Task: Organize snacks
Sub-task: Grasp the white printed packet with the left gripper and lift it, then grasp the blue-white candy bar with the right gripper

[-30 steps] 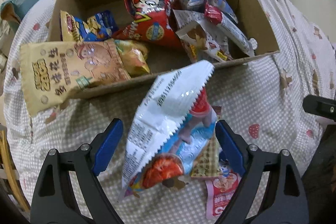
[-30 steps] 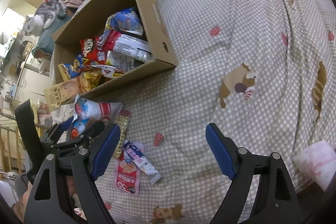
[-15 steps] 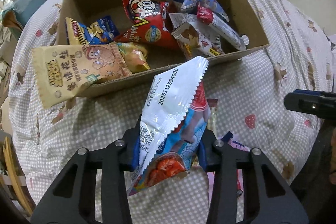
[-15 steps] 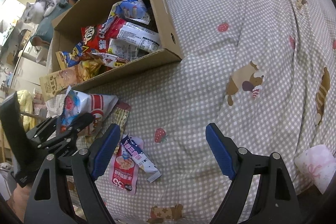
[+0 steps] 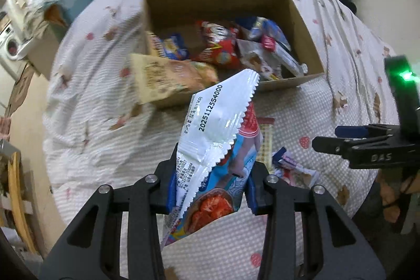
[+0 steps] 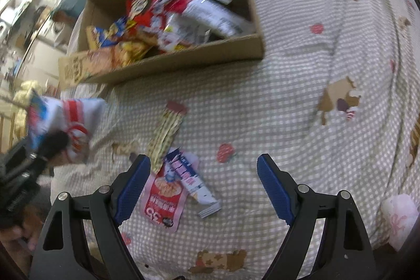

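Left wrist view: we are clamping our left claw (image 5: 208, 190) on the white-and-blue snack packet (image 5: 219, 141), holding it low on its body above the checked bedspread (image 5: 288, 106), short of the cardboard box (image 5: 302, 25) of snacks. Our right claw (image 6: 203, 185) is hanging with jaws wide apart and empty over the pink packet (image 6: 162, 201), striped stick (image 6: 193, 177) and yellow bar (image 6: 165, 135) lying on the bed. We are judging the slick film likely to slip, and the tan bag (image 5: 160, 80) overhanging the box's near wall may get knocked out on the drop
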`<action>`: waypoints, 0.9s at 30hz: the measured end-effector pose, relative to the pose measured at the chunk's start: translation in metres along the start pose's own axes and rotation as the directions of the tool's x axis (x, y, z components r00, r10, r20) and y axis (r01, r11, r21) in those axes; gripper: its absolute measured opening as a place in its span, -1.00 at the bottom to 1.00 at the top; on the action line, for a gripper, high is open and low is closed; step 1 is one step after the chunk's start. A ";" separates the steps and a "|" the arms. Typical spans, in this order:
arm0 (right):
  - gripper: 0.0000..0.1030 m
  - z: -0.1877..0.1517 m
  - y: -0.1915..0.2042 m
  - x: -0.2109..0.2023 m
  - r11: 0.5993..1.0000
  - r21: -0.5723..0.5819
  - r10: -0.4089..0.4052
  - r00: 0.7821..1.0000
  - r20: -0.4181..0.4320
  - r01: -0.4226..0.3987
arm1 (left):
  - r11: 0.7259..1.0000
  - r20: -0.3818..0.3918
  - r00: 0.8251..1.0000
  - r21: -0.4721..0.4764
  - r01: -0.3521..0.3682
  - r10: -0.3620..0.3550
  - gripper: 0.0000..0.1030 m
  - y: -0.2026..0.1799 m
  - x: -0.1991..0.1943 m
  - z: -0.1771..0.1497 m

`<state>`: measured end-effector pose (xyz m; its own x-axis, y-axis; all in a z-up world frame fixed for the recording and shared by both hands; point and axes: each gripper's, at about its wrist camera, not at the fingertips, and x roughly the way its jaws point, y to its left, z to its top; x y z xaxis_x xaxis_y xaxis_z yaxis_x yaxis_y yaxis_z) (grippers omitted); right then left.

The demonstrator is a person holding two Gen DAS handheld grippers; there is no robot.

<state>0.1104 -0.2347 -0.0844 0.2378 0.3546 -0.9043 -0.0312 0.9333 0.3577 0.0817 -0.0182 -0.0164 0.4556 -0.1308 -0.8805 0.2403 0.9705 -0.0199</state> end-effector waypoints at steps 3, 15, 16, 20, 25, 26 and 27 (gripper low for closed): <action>0.67 -0.001 0.012 0.011 0.999 -0.041 -0.005 0.999 -0.037 0.004 | 1.000 -0.009 1.000 -0.007 -0.026 0.026 -0.30 0.011 -0.007 -0.006; 0.18 -0.016 0.045 0.069 0.982 -0.175 -0.102 0.973 -0.206 0.066 | 0.991 -0.031 0.998 -0.120 -0.058 0.055 -0.30 0.029 0.000 -0.016; 0.13 -0.017 0.047 0.072 0.979 -0.189 -0.118 0.971 -0.207 0.078 | 0.991 -0.025 0.998 -0.121 -0.055 0.053 -0.30 0.027 0.000 -0.015; -0.23 -0.019 0.053 0.085 0.962 -0.233 -0.191 0.959 -0.208 0.141 | 0.992 -0.006 0.998 -0.116 -0.058 0.058 -0.30 0.024 -0.002 -0.014; -0.63 -0.018 0.053 0.083 0.959 -0.237 -0.200 0.963 -0.182 0.154 | 0.990 -0.007 0.998 -0.128 -0.055 0.054 -0.30 0.027 -0.001 -0.014; -0.64 -0.018 0.053 0.081 0.961 -0.234 -0.192 0.965 -0.178 0.148 | 0.990 -0.010 0.999 -0.132 -0.054 0.053 -0.30 0.028 0.000 -0.014; -0.64 -0.017 0.050 0.076 0.963 -0.229 -0.186 0.967 -0.173 0.144 | 0.989 -0.012 0.999 -0.135 -0.052 0.051 -0.30 0.028 0.000 -0.013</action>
<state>0.1101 -0.1599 -0.1396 0.0681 0.1794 -0.9814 -0.2185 0.9625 0.1607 0.0769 0.0118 -0.0233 0.4570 -0.0785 -0.8860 0.0983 0.9945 -0.0373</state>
